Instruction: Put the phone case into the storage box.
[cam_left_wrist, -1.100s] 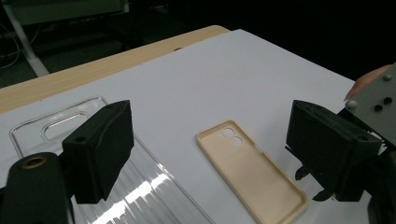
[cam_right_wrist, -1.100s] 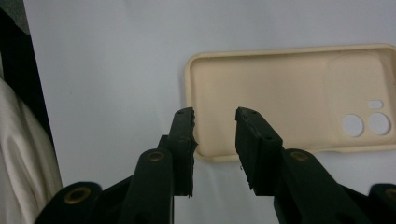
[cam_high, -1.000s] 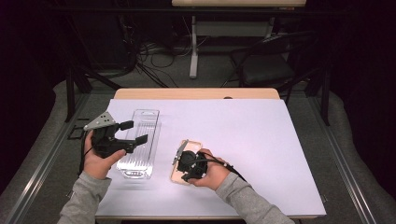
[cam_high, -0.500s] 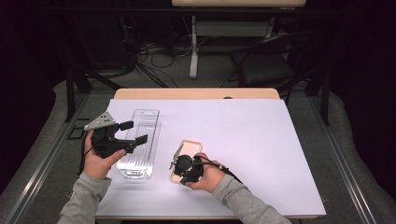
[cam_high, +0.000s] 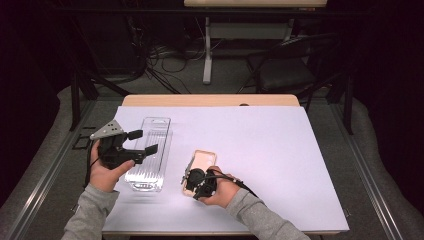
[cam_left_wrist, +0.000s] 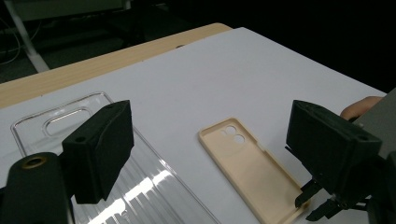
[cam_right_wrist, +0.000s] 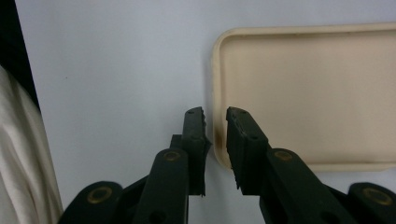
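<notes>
Dark room. Grey carpet floor. Wood table under white sheet. Behind: white desk leg, tangled cables, black chair. Light falls on tabletop.

Beige phone case cut off at right edge of frame; clear case cropped at bottom edge; contact between right tongs and case rim unclear.
</notes>
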